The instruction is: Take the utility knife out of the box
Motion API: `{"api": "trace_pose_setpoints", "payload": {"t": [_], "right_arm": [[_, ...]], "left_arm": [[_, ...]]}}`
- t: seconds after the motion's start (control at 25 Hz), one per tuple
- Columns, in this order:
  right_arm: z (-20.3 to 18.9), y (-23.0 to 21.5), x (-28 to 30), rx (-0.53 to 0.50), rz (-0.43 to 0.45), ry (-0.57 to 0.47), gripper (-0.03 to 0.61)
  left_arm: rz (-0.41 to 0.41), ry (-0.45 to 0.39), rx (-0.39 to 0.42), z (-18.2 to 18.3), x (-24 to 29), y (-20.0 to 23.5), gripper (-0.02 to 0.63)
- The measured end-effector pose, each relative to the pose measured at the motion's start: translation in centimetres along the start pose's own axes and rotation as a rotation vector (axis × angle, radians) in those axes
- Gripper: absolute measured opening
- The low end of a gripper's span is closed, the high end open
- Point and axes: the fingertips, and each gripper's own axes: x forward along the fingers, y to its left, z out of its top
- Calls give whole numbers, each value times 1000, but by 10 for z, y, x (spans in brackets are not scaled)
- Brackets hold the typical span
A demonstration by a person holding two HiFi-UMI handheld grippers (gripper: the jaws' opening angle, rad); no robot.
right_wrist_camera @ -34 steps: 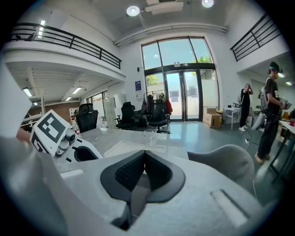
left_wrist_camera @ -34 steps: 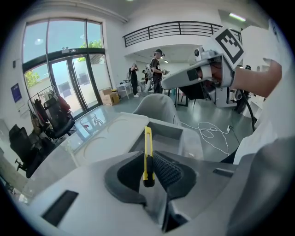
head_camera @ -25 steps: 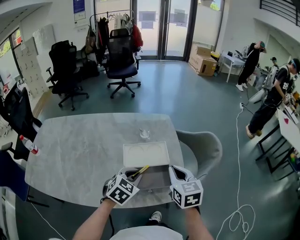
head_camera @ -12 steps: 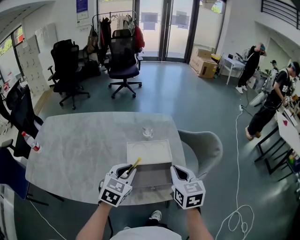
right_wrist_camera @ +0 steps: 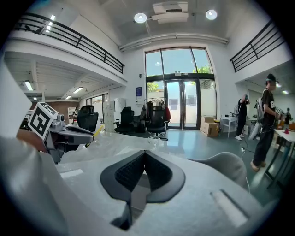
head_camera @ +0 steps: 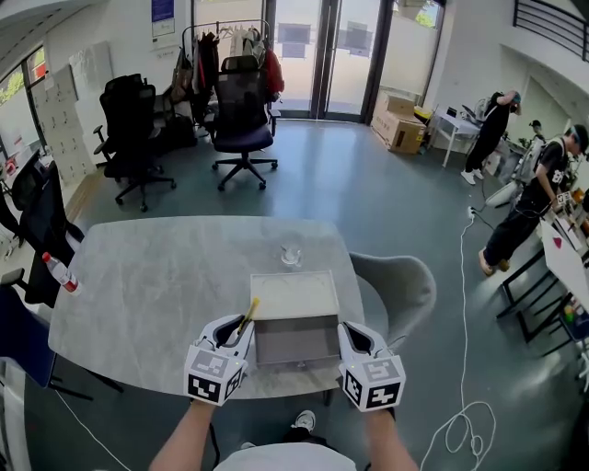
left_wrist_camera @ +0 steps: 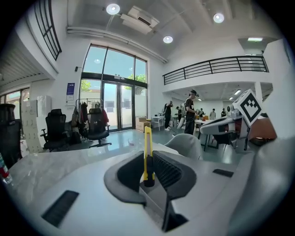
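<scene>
Grey table point(head_camera: 138, 285), left tongs point(head_camera: 234, 325) gripping utility knife point(head_camera: 248, 313)

Light: was bright, even; daylight came through doors point(head_camera: 322, 55), spots point(left_wrist_camera: 113, 8) glowed overhead. Floor point(head_camera: 368, 184) showed glare. Gripper views bulged at edges (corners black); near foreground was soft.

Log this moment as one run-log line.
left gripper: shut on utility knife | right gripper: shut, empty, right of box | box: open, on table | status: utility knife outside box, at its left edge
</scene>
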Motion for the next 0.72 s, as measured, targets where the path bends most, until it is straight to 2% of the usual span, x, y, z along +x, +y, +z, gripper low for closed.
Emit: {"api": "trace_pose_setpoints", "payload": {"t": [0.72], "right_arm": [[3, 9, 6, -13, 5, 3, 5]], "left_arm": [[14, 3, -33, -10, -5, 9, 60]]}}
